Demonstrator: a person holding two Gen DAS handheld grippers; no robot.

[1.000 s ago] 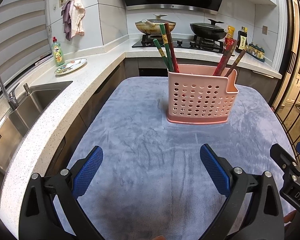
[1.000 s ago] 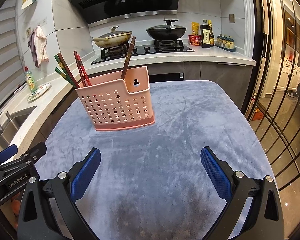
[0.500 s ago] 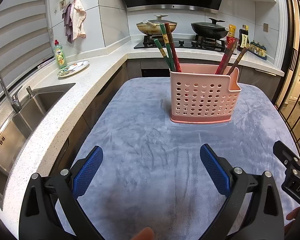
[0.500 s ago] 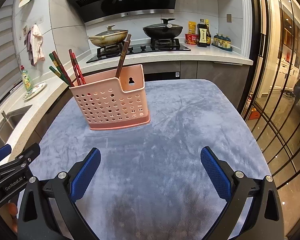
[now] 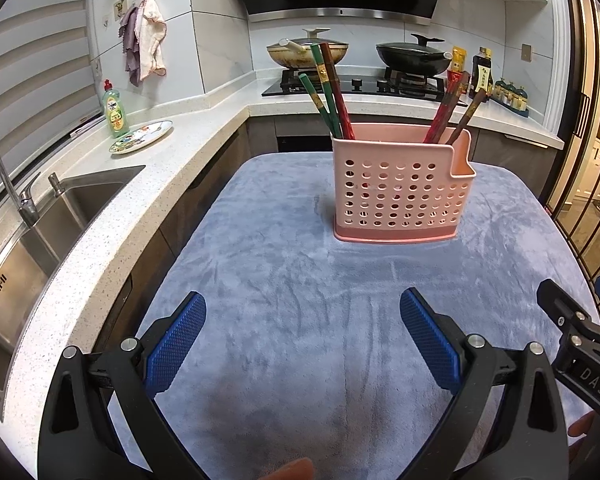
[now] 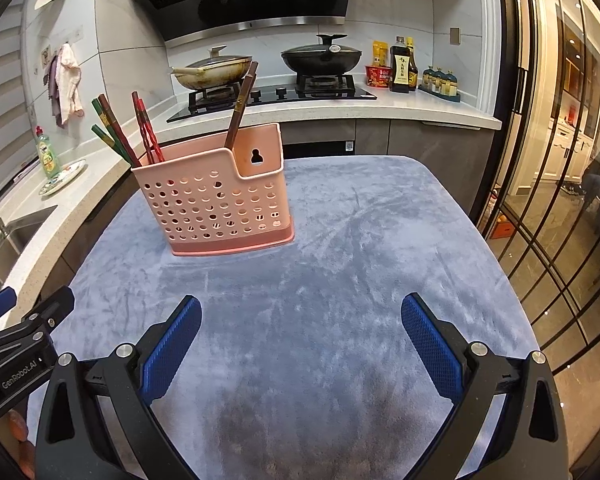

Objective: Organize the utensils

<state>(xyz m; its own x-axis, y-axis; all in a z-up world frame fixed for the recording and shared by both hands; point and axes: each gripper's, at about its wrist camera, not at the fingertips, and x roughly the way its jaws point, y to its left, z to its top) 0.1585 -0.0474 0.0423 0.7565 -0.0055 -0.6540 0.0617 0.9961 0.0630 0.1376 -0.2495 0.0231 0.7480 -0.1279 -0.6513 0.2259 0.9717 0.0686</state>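
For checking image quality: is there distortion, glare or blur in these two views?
Left wrist view: fisheye bends the counter edge; pink utensil holder is sharp. Right wrist view: the glass door curves and carries warm reflections; the grey cloth is evenly lit.

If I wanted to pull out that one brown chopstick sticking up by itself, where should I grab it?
Probably near its top end, well above the pink holder. The brown chopstick leans up and to the right, alone in the right-hand section, so its upper part stands free. Come from above with the right gripper, fingers either side of the stick, then lift along its lean.
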